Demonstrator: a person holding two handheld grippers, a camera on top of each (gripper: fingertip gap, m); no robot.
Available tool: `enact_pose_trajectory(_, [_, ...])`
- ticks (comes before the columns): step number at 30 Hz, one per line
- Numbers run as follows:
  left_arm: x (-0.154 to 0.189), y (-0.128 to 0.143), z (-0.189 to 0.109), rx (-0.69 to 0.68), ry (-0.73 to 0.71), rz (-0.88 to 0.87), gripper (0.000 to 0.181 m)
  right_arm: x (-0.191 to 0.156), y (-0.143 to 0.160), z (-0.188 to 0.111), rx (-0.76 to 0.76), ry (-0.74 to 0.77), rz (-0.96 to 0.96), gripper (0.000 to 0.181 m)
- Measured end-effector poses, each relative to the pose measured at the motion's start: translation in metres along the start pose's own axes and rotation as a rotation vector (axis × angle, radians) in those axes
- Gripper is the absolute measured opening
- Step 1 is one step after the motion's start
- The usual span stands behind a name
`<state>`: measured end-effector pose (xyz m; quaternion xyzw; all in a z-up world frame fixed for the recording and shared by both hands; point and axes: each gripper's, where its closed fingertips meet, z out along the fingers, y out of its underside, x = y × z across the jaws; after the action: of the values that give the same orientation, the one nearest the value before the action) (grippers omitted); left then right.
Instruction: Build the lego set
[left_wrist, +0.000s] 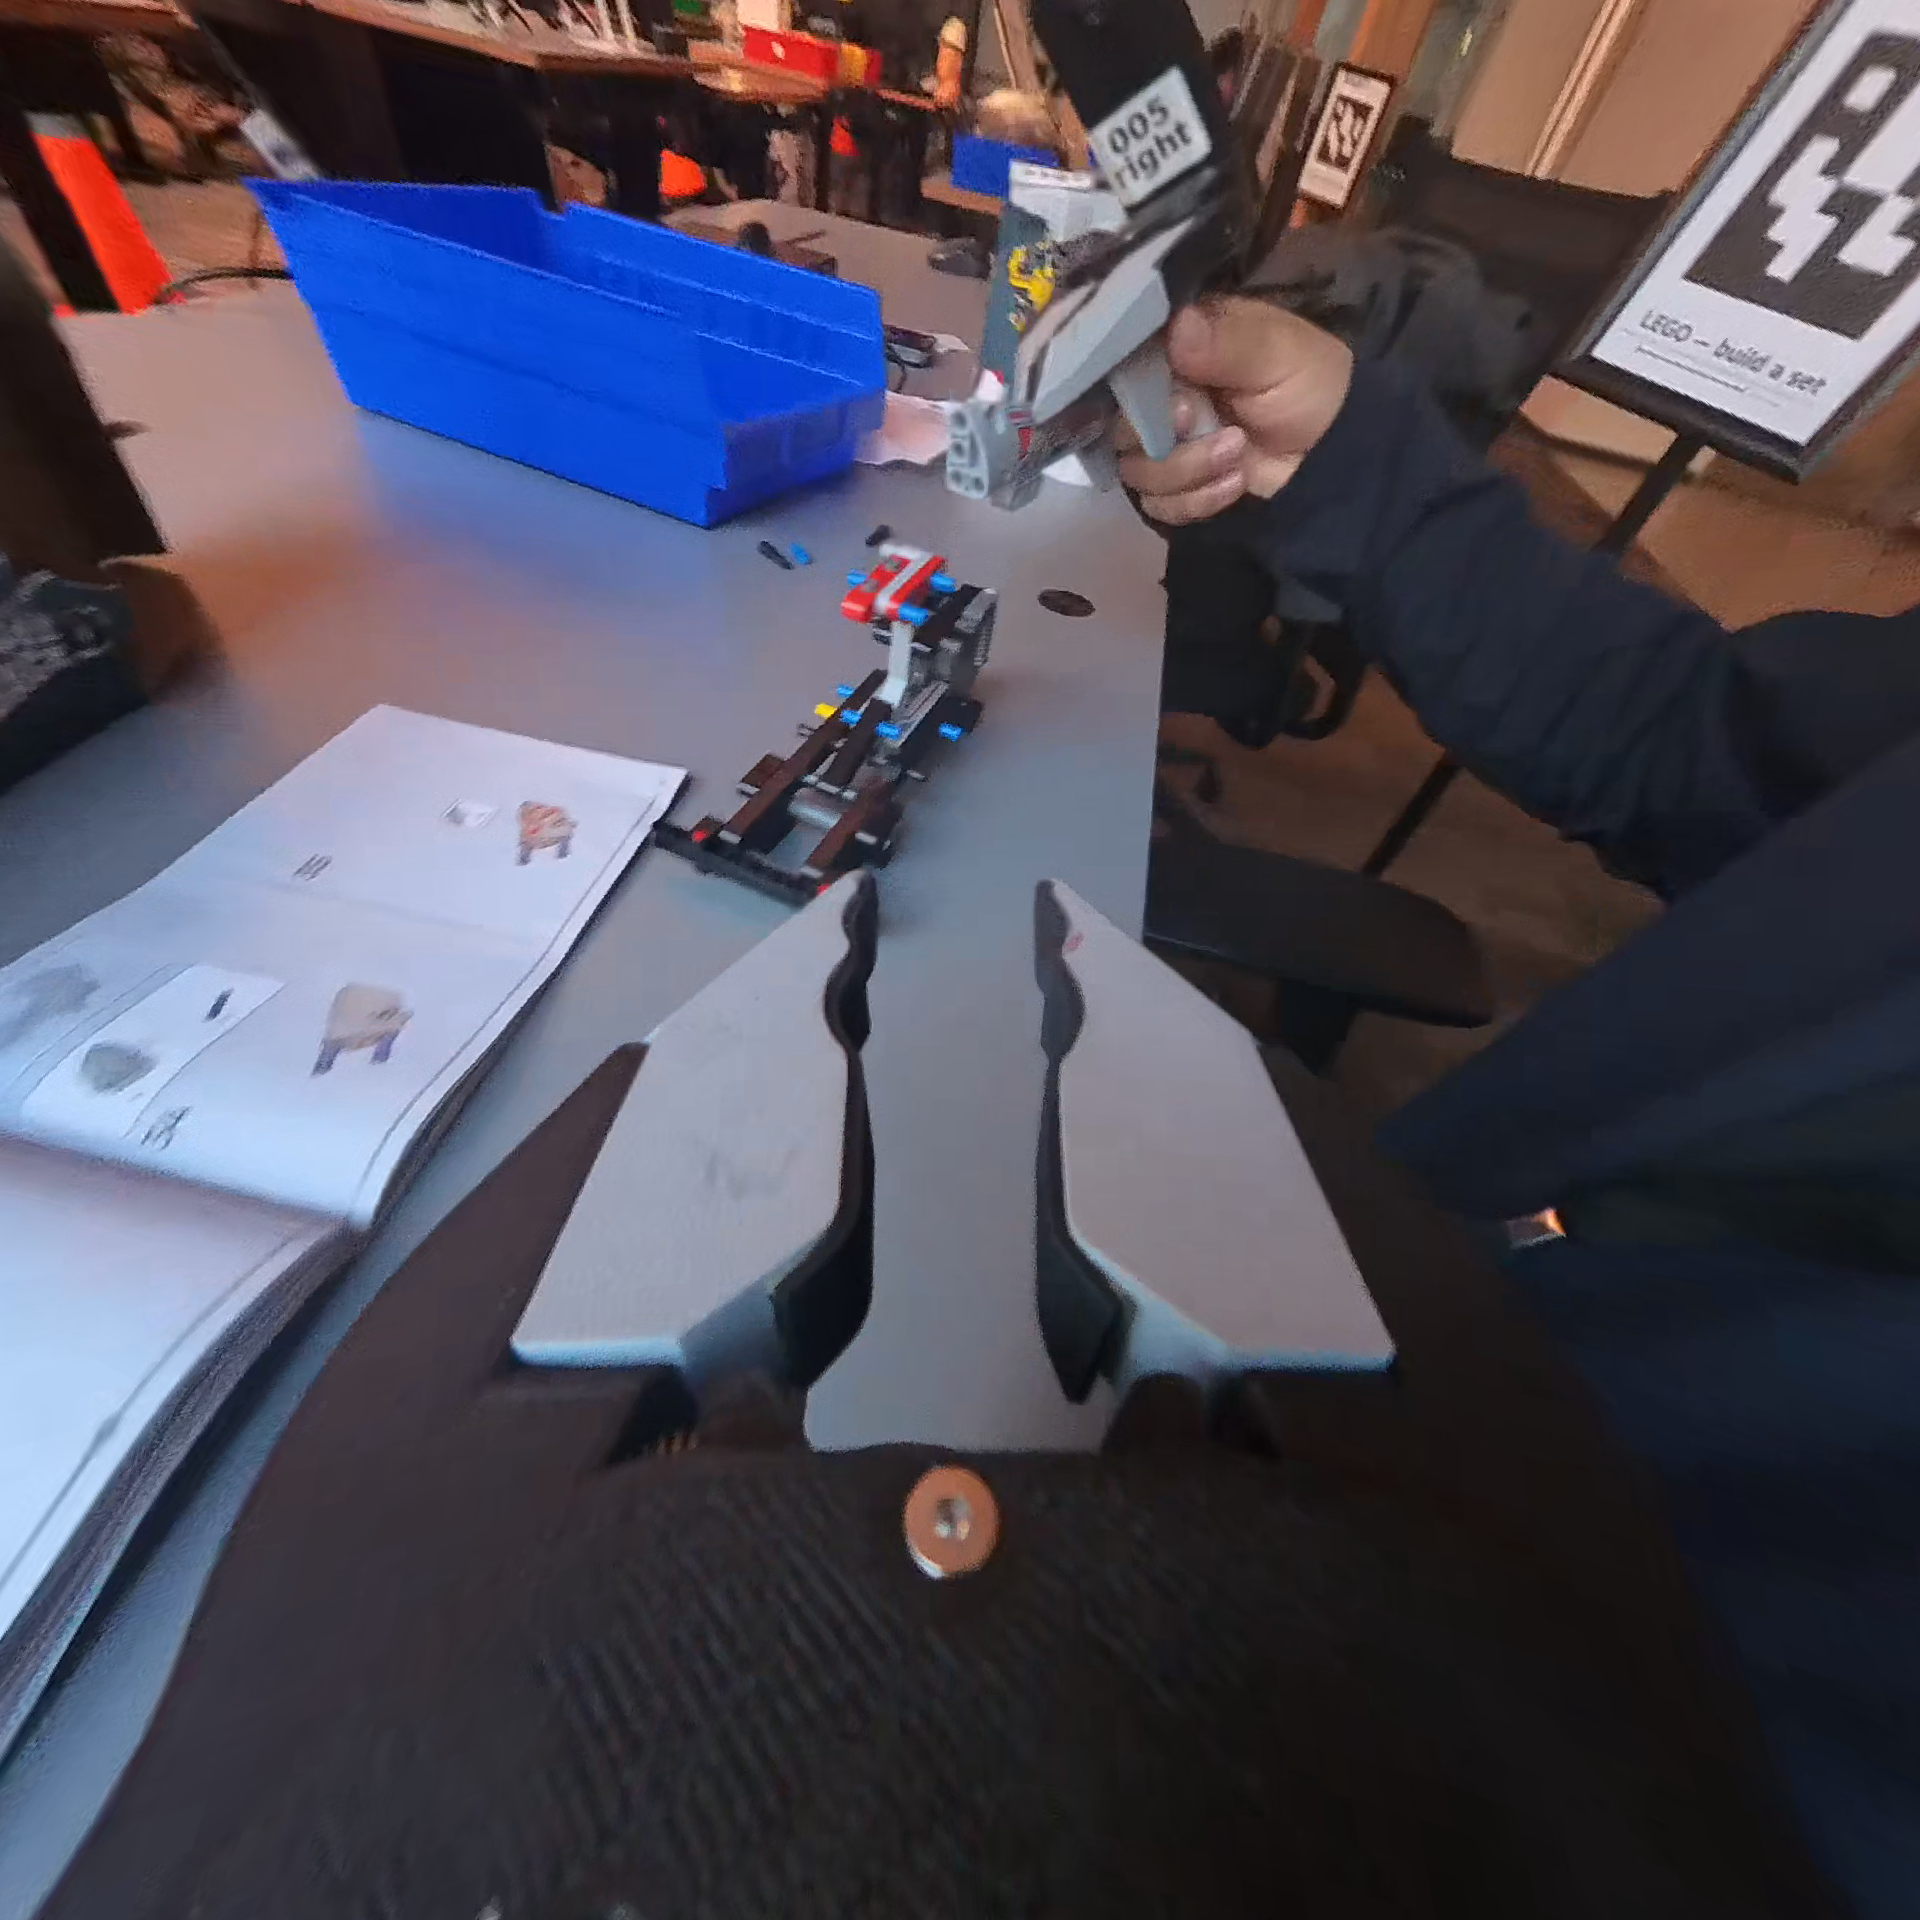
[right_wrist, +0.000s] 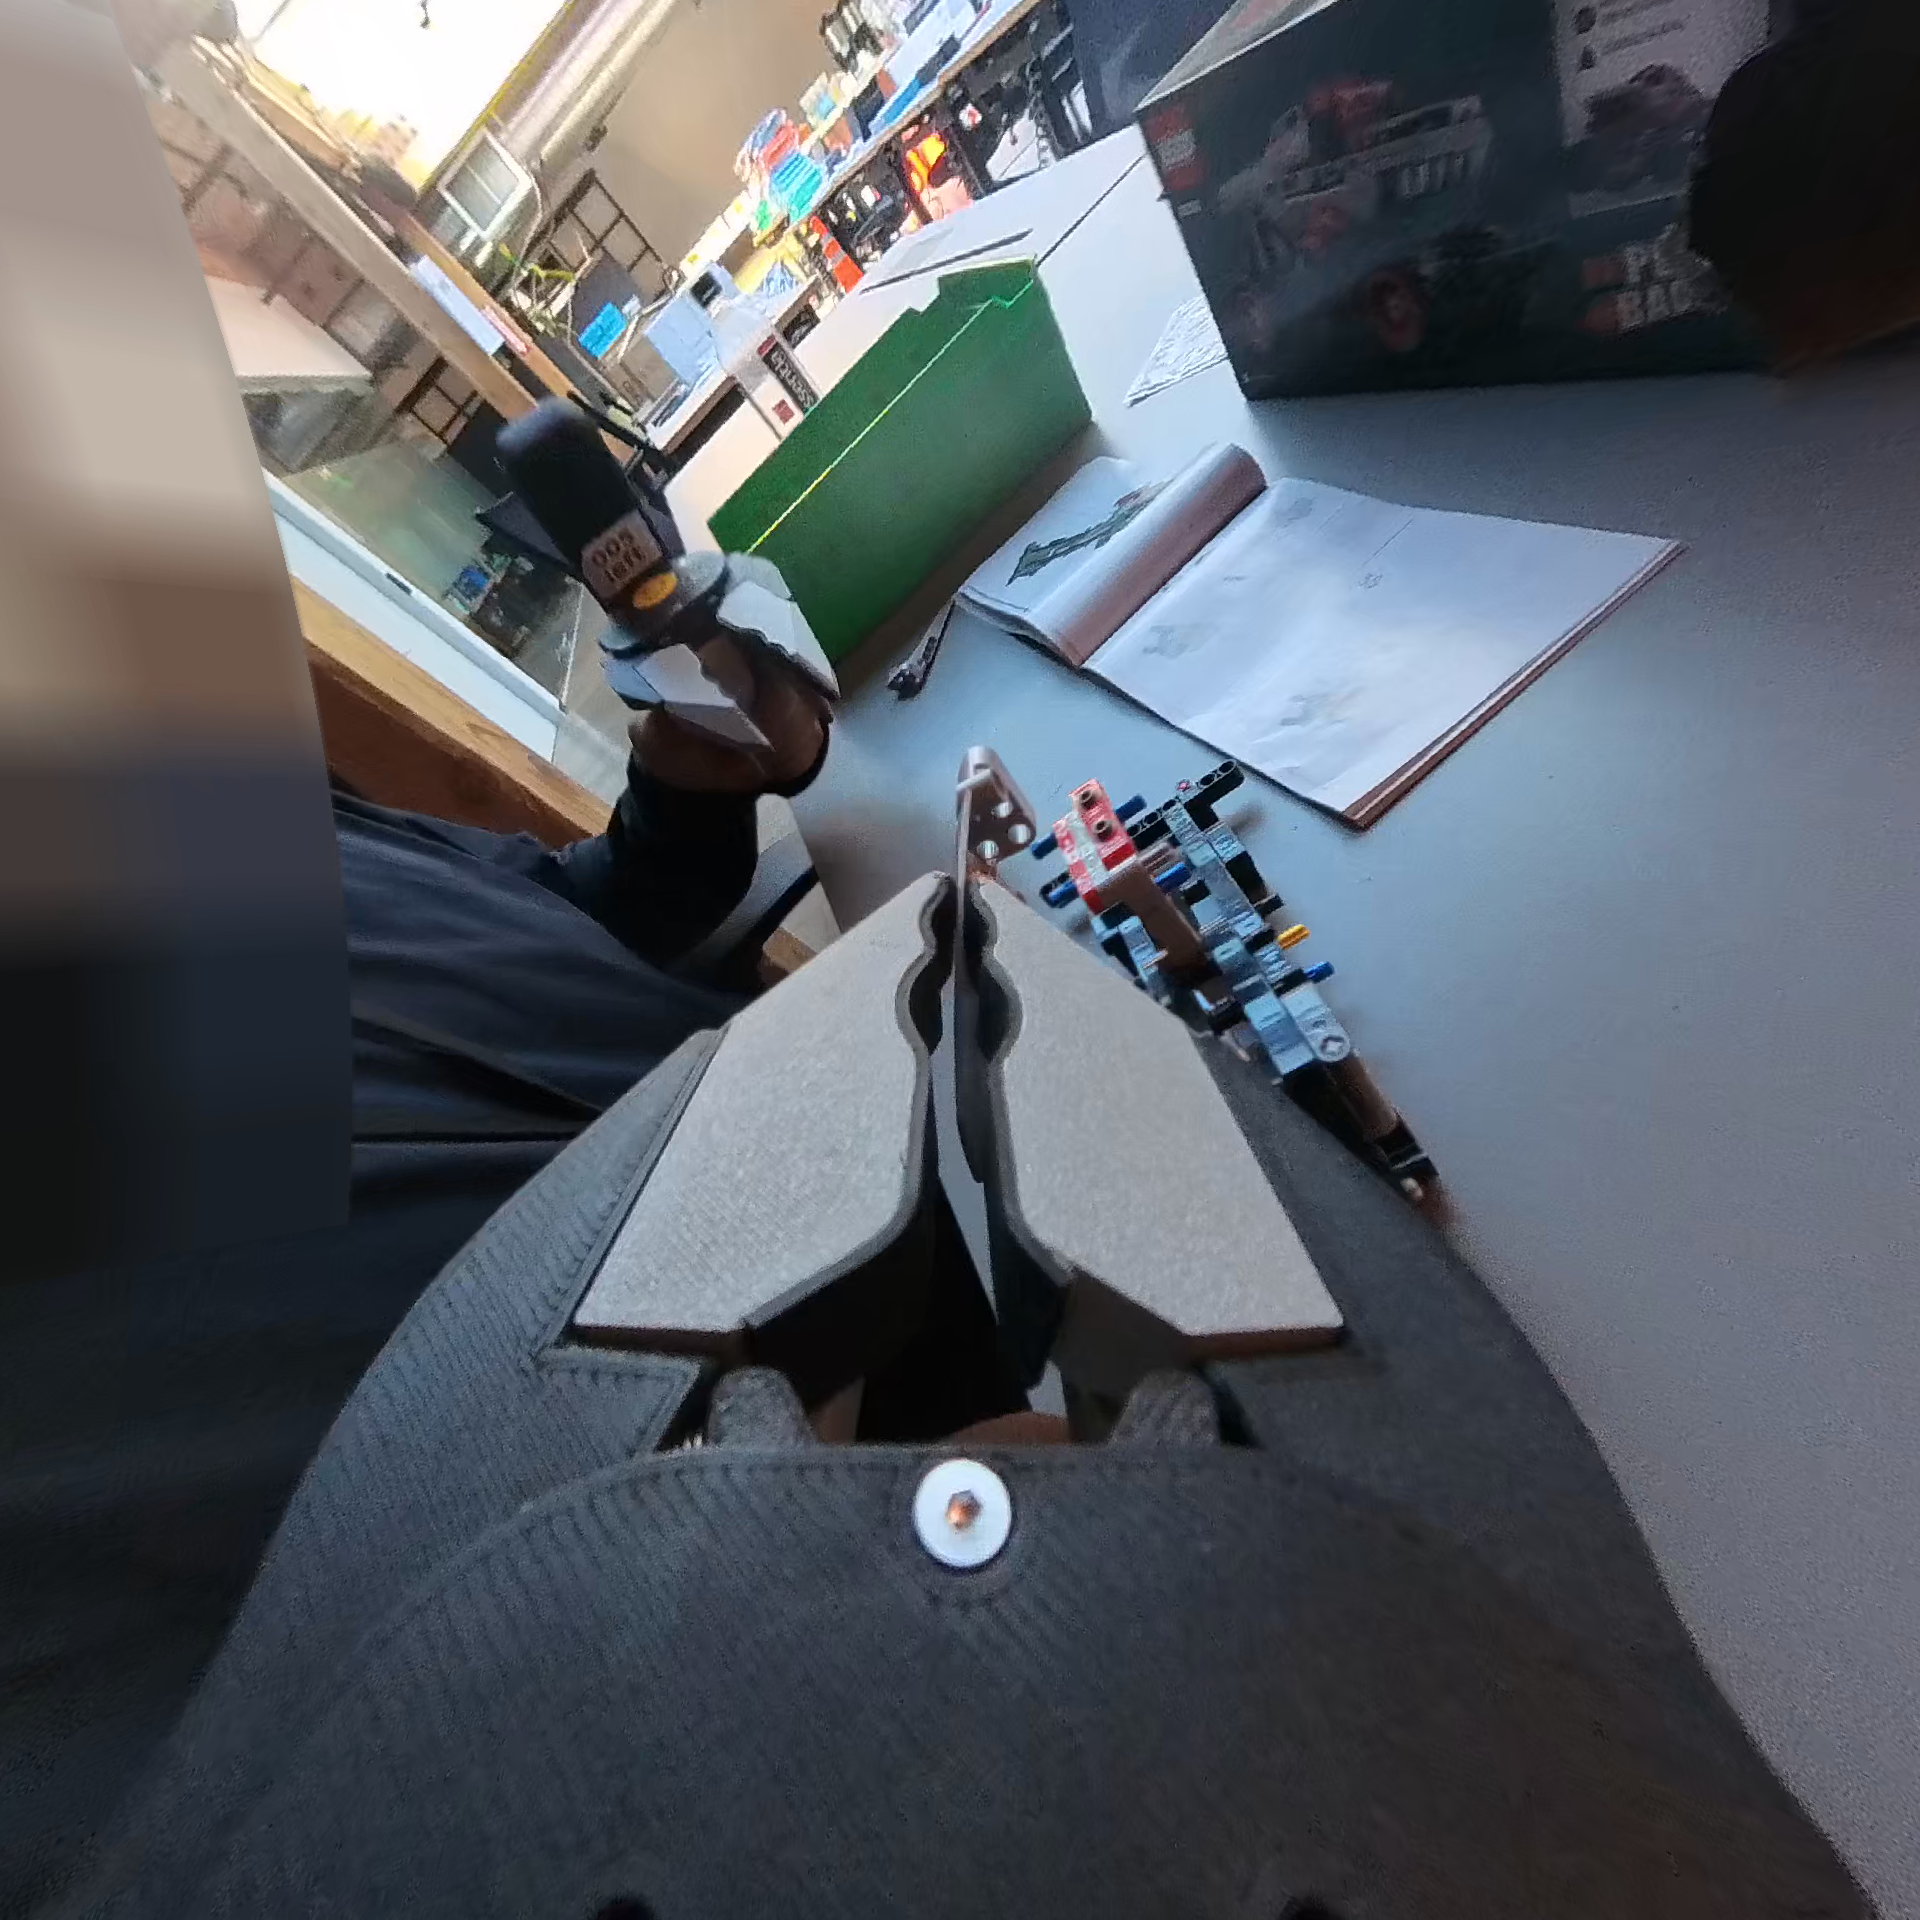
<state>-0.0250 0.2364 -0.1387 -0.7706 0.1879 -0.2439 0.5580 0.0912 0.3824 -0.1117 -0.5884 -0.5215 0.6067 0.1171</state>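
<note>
We judge the grey lego beam (right_wrist: 992, 821) light, stiff and a little slick, so it is best pinched flat across its faces, away from the pin holes. Going left to right: an open instruction booklet (left_wrist: 312, 935) lies toward the table's (left_wrist: 468, 623) left edge, with a blue bin (left_wrist: 582, 343) behind it near the far edge. The left claw (left_wrist: 954, 914) hangs narrowly parted and empty above the near edge. The half-built lego model (left_wrist: 873, 717), a long black and grey frame with blue pins and a red block, lies close to the right edge. Above it, the right claw (right_wrist: 961, 894) is closed on the beam, whose holed end sticks out past the tips
</note>
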Motion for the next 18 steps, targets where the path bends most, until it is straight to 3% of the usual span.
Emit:
enact_pose_trajectory(9, [0.030, -0.049, 0.099, -0.165, 0.110, 0.290, 0.024, -0.020, 0.011, 0.009, -0.099, -0.013, -0.143, 0.000])
enact_pose_trajectory(13, [0.026, -0.046, 0.135, -0.261, 0.164, 0.261, 0.020, -0.014, 0.017, 0.017, -0.166, 0.068, -0.191, 0.000])
enact_pose_trajectory(18, [0.023, -0.043, 0.144, -0.227, 0.211, 0.192, 0.000, -0.013, 0.022, 0.013, -0.170, 0.050, -0.179, 0.000])
